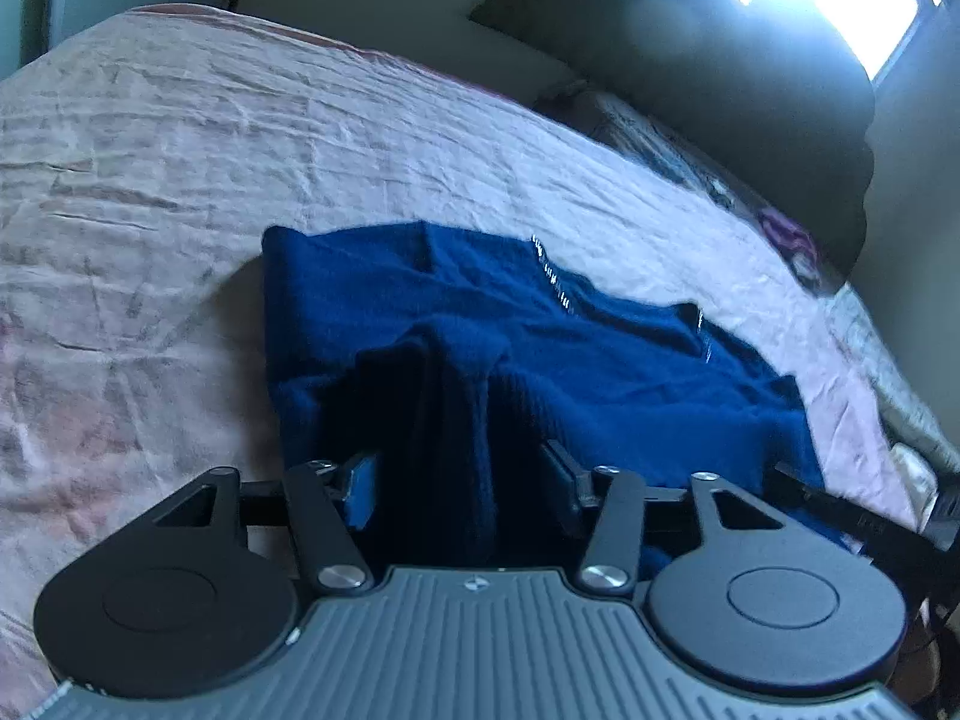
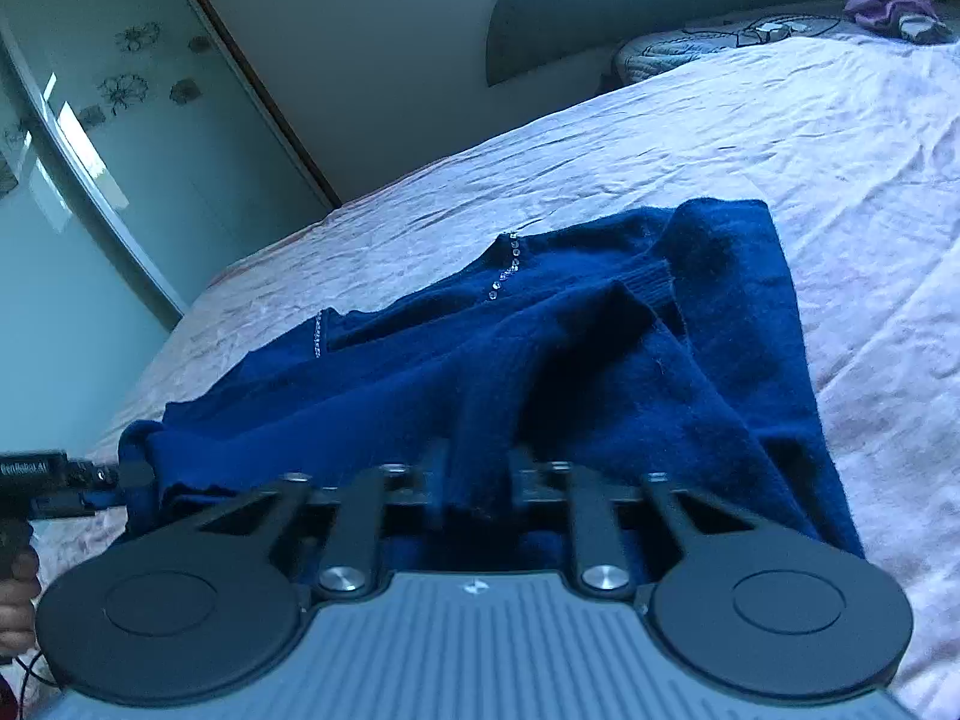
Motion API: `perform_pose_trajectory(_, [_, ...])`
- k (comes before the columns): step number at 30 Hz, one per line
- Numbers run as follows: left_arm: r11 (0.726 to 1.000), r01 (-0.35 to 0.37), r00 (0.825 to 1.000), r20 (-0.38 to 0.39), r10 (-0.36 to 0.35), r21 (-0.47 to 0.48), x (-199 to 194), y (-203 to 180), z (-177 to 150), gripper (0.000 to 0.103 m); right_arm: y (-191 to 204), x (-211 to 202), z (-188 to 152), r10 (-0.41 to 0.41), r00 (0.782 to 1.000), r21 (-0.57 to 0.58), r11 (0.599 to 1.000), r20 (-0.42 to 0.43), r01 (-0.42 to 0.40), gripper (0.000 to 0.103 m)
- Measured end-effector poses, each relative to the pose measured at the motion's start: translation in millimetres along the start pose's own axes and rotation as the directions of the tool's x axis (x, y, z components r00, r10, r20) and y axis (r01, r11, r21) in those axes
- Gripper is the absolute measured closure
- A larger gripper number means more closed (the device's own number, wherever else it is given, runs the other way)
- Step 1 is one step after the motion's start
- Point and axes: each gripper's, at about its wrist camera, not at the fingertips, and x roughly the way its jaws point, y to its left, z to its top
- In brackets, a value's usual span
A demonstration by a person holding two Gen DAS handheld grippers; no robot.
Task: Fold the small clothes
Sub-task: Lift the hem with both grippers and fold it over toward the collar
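1. Left wrist view: the left gripper (image 1: pixel 462 420) sits low over the near edge of a dark blue sweater (image 1: pixel 600 372), with a raised fold of the knit between its two fingers (image 1: pixel 390 408). The jaws stand partly apart; whether the pads press on the fold is hard to tell, as shadow and blur hide the contact.
2. Right wrist view: the right gripper (image 2: pixel 474 474) has its jaws drawn close together, pinching a ridge of the same sweater at its near hem.
3. The sweater lies spread and rumpled on a wrinkled pale pink bedsheet (image 2: pixel 780 138), with a line of small shiny stones (image 2: pixel 507 270) along its neckline.
4. A quilted pillow (image 2: pixel 690 51) and a purple cloth (image 2: pixel 888 6) rest at the far end of the bed.
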Motion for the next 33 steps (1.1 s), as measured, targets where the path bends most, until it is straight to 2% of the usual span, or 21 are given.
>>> perform_pose_trajectory(1, [1.0,-0.007,1.0,-0.015,0.007,0.008,3,0,-1,0.093,-2,-2,0,0.006,1.0,0.009,1.0,0.008,-0.006,0.092])
perform_pose_trajectory(2, [1.0,-0.003,0.999,-0.038,0.003,0.001,7,1,-2,0.095,-2,-4,0,0.015,1.0,0.017,1.0,0.019,-0.015,0.093])
perform_pose_trajectory(4, [1.0,0.011,1.0,-0.022,-0.011,-0.011,6,2,-1,0.095,0,-11,2,0.036,0.998,0.028,0.999,0.051,-0.037,0.094])
perform_pose_trajectory(9, [0.999,0.032,0.997,0.072,-0.033,0.022,-15,-10,12,0.096,4,-27,17,0.089,0.985,0.045,0.994,0.144,-0.097,0.094])
perform_pose_trajectory(15, [0.999,0.031,0.989,0.145,-0.034,0.019,-21,-23,40,0.095,8,-26,44,0.082,0.973,0.047,0.994,0.214,-0.094,0.094])
perform_pose_trajectory(18, [0.999,0.032,0.987,0.16,-0.032,0.002,-12,-26,53,0.095,6,-19,53,0.073,0.971,0.066,0.994,0.23,-0.09,0.094])
perform_pose_trajectory(25, [0.996,0.042,0.992,0.119,-0.032,-0.082,19,-18,74,0.095,-5,4,75,0.014,0.965,0.109,0.993,0.262,-0.044,0.094])
perform_pose_trajectory(28, [0.995,0.031,0.995,0.095,-0.022,-0.091,34,-14,78,0.091,-8,16,84,-0.01,0.963,0.123,0.992,0.271,-0.024,0.094])
perform_pose_trajectory(29, [0.995,0.021,0.996,0.086,-0.012,-0.098,38,-13,78,0.083,-10,19,88,-0.019,0.961,0.126,0.992,0.275,-0.017,0.094])
perform_pose_trajectory(30, [0.994,0.006,0.997,0.08,0.003,-0.108,41,-10,78,0.081,-11,22,92,-0.03,0.959,0.13,0.991,0.28,-0.007,0.094])
perform_pose_trajectory(31, [0.992,-0.015,0.997,0.078,0.025,-0.125,44,-7,78,0.074,-12,25,95,-0.045,0.957,0.132,0.991,0.286,0.007,0.094])
perform_pose_trajectory(32, [0.989,-0.024,0.997,0.074,0.035,-0.145,46,-4,79,0.064,-13,27,98,-0.068,0.953,0.133,0.991,0.295,0.03,0.094])
perform_pose_trajectory(33, [0.987,-0.02,0.997,0.075,0.033,-0.161,47,1,80,0.06,-14,30,101,-0.084,0.95,0.132,0.99,0.302,0.045,0.094])
